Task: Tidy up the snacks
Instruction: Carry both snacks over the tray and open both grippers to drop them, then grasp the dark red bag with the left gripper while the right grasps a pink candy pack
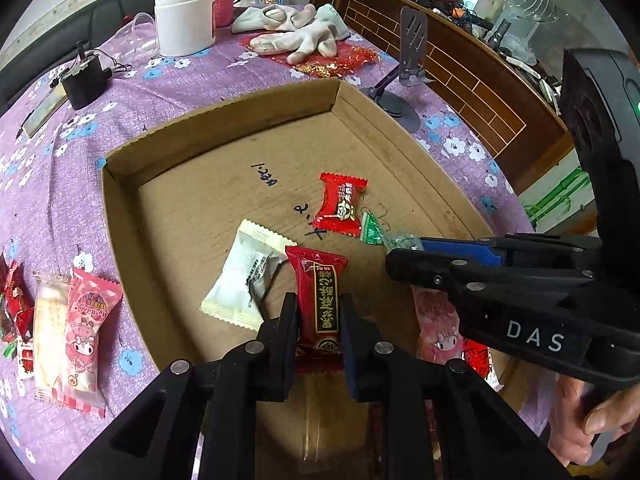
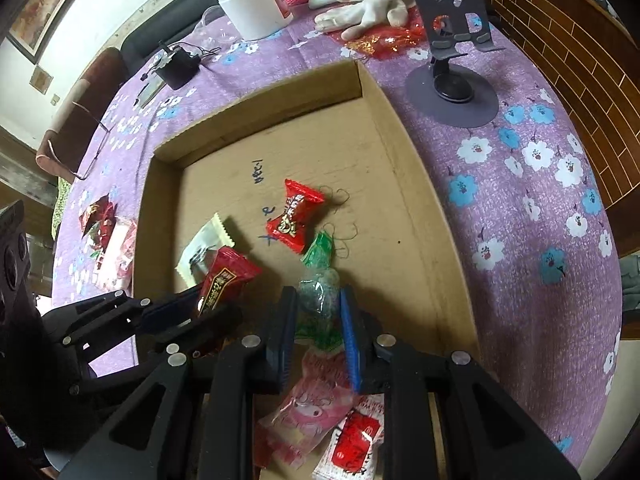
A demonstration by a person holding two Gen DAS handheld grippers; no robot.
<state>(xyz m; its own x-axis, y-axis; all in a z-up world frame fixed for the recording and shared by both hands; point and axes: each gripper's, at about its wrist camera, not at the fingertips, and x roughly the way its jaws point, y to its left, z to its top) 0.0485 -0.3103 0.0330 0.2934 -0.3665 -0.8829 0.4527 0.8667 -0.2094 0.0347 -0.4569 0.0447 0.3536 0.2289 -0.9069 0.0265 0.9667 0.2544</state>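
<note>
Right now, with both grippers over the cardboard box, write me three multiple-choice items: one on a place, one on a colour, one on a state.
1. Where does the white jar stand?
A. in the cardboard box
B. on the purple cloth beyond the box
C. on the phone stand

2. What colour is the candy in the right gripper?
A. green
B. yellow
C. black

3. How is the left gripper?
A. wide open, holding nothing
B. shut on a dark red snack bar
C. out of view

Answers:
1 B: the jar sits on the cloth past the box.
2 A: green candy.
3 B: its fingers clamp the dark red snack bar.
</note>
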